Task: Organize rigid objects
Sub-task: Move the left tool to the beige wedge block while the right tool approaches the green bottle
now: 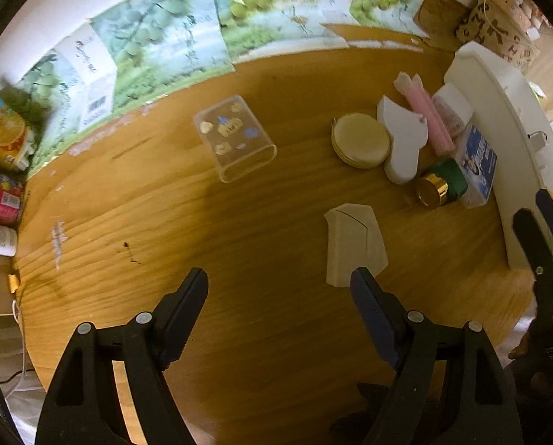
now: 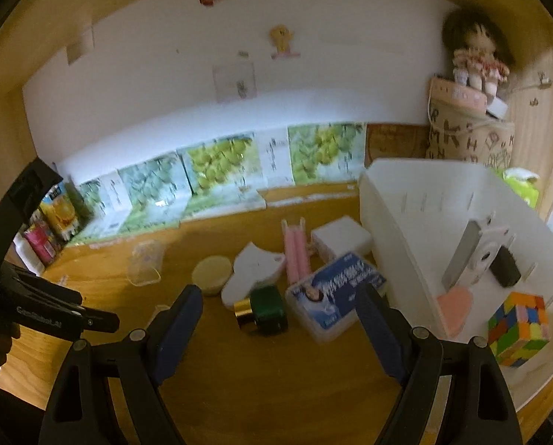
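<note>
In the left wrist view my left gripper points down at the wooden table, open and empty. A cream wedge-shaped piece lies just past its right fingertip. My right gripper is open too, low over the table. A green jar with a gold cap lies on its side just ahead, between the finger lines and untouched. Beside the jar are a blue-and-white box, a white boot-shaped piece, pink tubes, a round cream compact and a white block.
A white bin at the right holds a coloured cube, a pink pad, a black item and a flat white device. A clear plastic case lies mid-table. Cartons with green fruit prints line the back wall, and snack packs stand at the left.
</note>
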Available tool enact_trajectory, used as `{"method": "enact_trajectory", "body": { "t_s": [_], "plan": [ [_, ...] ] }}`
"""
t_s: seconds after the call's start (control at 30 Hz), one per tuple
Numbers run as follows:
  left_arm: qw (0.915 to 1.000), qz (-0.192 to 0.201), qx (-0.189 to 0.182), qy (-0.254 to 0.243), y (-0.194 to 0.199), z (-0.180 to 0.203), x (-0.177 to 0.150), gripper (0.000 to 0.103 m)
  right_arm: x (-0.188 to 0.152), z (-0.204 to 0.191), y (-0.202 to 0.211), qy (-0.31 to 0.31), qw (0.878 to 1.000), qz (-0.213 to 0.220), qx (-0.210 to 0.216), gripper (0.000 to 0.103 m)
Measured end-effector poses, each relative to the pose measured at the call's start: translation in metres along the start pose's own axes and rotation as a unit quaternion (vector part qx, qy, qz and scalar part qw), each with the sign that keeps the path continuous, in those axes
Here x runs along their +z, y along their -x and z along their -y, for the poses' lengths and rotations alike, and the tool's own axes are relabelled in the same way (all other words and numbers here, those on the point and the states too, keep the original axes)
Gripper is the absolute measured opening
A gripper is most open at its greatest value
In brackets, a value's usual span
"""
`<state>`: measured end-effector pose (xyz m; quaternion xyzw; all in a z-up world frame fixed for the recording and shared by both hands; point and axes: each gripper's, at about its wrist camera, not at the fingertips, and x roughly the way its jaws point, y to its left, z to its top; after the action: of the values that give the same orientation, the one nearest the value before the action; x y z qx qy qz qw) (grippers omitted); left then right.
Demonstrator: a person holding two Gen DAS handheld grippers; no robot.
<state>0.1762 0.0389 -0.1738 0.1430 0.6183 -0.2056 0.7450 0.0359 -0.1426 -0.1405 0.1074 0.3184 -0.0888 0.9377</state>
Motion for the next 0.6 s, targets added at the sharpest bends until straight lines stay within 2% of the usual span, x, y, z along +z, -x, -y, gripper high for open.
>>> {"method": "enact_trajectory", "body": {
  "t_s": [0.13, 0.27, 0.6],
  "plan": [
    [0.9996, -0.029, -0.003, -0.006, -0.013, 0.005, 0.005, 0.082, -0.004, -0.002, -0.012, -0.001, 1.0, -0.015, 0.003, 0.085],
    [0.998, -0.058, -0.023, 0.002, -0.024, 0.007, 0.01, 0.082, -0.009, -0.008, -0.025, 0.006, 0.999, -0.034, 0.007, 0.085],
    [0.9959, -0.077, -0.048, 0.009, -0.039, 0.013, 0.025, 0.082, -0.016, -0.014, -0.054, 0.035, 0.998, -0.057, 0.006, 0.084]
  ]
}}
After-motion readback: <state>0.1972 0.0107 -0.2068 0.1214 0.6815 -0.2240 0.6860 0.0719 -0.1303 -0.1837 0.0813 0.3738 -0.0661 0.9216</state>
